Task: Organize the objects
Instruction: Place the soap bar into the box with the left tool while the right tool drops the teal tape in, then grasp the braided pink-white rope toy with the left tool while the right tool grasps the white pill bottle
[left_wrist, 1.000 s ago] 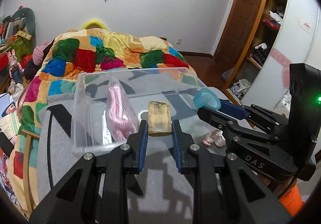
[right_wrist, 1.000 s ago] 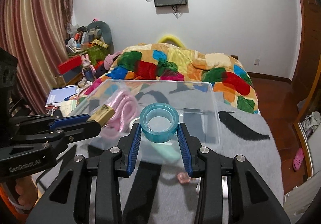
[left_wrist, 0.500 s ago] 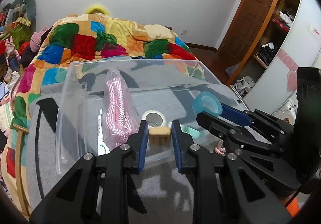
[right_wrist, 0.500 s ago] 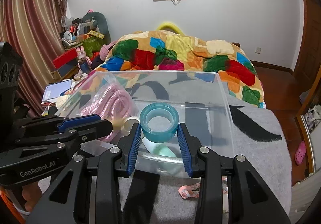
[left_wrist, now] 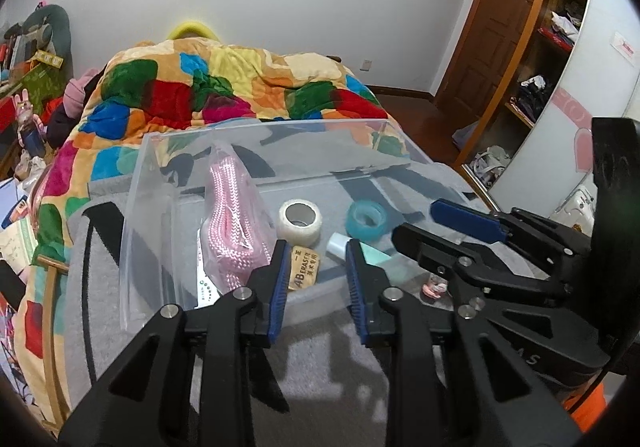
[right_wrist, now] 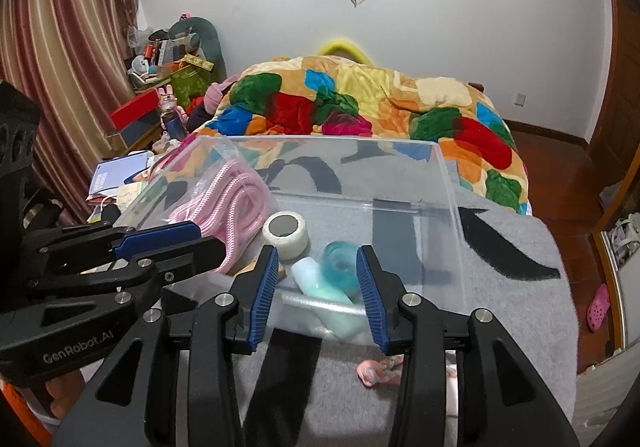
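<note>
A clear plastic bin (left_wrist: 144,207) (right_wrist: 448,183) stands on the grey blanket. Inside lie a bagged pink rope (left_wrist: 232,215) (right_wrist: 224,203), a white tape roll (left_wrist: 300,222) (right_wrist: 285,227), a blue tape roll (left_wrist: 365,218) (right_wrist: 340,263), a tan eraser (left_wrist: 305,267) and a pale green tube (left_wrist: 360,249) (right_wrist: 320,287). My left gripper (left_wrist: 316,275) is open and empty over the bin's near wall, above the eraser. My right gripper (right_wrist: 316,287) is open and empty beside it; the blue tape looks blurred between its fingers.
A small pink object (right_wrist: 378,367) (left_wrist: 434,287) lies on the blanket in front of the bin. A colourful quilt (left_wrist: 224,87) covers the bed behind. Cluttered shelves (right_wrist: 168,67) stand at the left, a wardrobe (left_wrist: 552,47) at the right.
Both grippers have opened over the bin. The eraser has dropped from my left gripper and the blue tape roll from my right into the bin.
</note>
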Tool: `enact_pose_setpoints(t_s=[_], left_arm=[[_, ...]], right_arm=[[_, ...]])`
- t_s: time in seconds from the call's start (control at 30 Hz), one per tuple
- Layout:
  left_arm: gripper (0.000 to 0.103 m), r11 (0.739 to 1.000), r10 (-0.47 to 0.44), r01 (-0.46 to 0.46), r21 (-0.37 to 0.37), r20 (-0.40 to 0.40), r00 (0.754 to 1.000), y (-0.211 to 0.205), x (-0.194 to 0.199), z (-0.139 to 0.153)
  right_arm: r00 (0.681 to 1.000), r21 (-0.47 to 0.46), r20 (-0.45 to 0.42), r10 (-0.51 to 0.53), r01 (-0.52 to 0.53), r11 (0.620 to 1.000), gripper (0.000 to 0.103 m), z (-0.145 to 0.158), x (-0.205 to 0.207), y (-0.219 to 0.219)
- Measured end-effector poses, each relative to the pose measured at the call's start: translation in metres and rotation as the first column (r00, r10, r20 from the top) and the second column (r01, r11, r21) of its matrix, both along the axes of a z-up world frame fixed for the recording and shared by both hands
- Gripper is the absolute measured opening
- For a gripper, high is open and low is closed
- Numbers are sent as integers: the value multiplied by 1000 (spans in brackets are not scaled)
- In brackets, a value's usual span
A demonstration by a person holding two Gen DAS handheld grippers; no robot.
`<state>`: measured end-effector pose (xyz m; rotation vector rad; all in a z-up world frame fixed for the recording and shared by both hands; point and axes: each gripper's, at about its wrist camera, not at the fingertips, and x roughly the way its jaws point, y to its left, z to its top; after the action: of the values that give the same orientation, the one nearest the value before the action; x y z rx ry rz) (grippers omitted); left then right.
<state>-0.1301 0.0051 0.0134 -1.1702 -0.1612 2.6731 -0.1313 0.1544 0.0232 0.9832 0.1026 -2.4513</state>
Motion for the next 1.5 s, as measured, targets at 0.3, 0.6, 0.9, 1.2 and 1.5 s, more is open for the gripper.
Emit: enact_pose_setpoints(t_s=[0.3,0.6,0.9,1.2,1.5], left_arm=[[57,998,-21,16,-53,-95,995,19,24,26],[63,992,-84,80,-95,-41,996,50,35,4],[62,985,-123,134,-105,103,987,74,17,-42],[54,979,-154,171,-111,146,977,95,1,-53],[32,978,-176,192,-80,182,968,116,-12,-62]], right_arm=[[993,57,-105,-50,56,997,54,10,34,40],[991,62,19,-132,131,989,57,-31,37,86],[987,34,104,-121,118,992,57,-56,21,88],[988,-14,105,-115,117,993,52,-61,30,97],[988,-10,78,-130,131,991,52,-54,55,118]])
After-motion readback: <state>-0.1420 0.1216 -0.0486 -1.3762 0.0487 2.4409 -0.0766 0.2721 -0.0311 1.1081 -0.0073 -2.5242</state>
